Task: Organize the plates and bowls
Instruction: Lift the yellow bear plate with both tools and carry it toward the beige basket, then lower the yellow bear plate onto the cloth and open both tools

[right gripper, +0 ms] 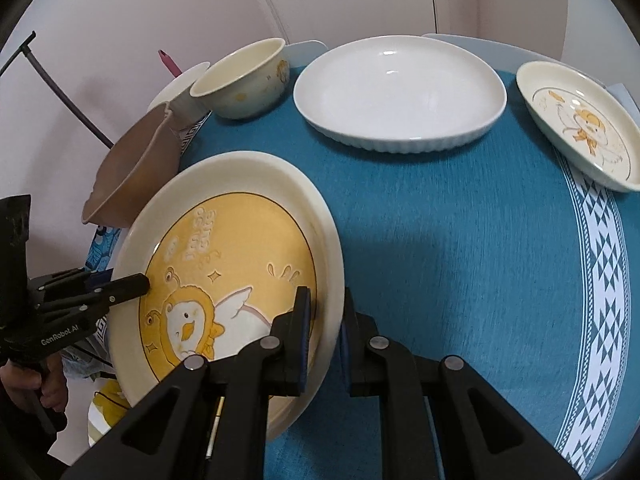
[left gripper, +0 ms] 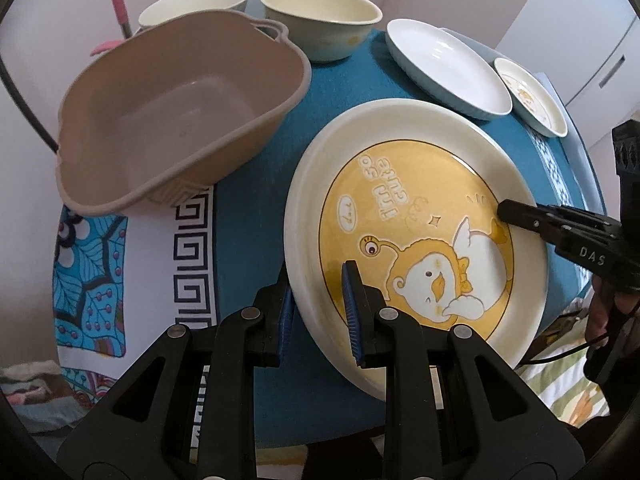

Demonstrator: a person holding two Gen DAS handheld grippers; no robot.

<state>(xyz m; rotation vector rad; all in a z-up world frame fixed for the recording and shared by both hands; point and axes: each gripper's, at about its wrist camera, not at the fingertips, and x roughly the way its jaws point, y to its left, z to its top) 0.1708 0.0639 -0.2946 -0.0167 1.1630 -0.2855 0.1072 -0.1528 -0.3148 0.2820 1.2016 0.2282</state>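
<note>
Your brown basin (left gripper: 168,120) sits empty, far left. Both the left gripper (left gripper: 320,312) and right gripper (right gripper: 326,336) clamp the yellow duck plate (left gripper: 416,216); bowls (left gripper: 320,20) stand beyond.

The big yellow plate (left gripper: 416,216) fills the near middle of the tabletop (right gripper: 460,240), with one tool on each of its side rims. To its left the brown basin (left gripper: 172,120) stands very close (only a narrow gap of cloth). Behind, two bowls (left gripper: 320,20), a white dish (right gripper: 400,92) and a small plate (right gripper: 580,124) line the far edge. Open blue cloth lies to the right of the big plate.
</note>
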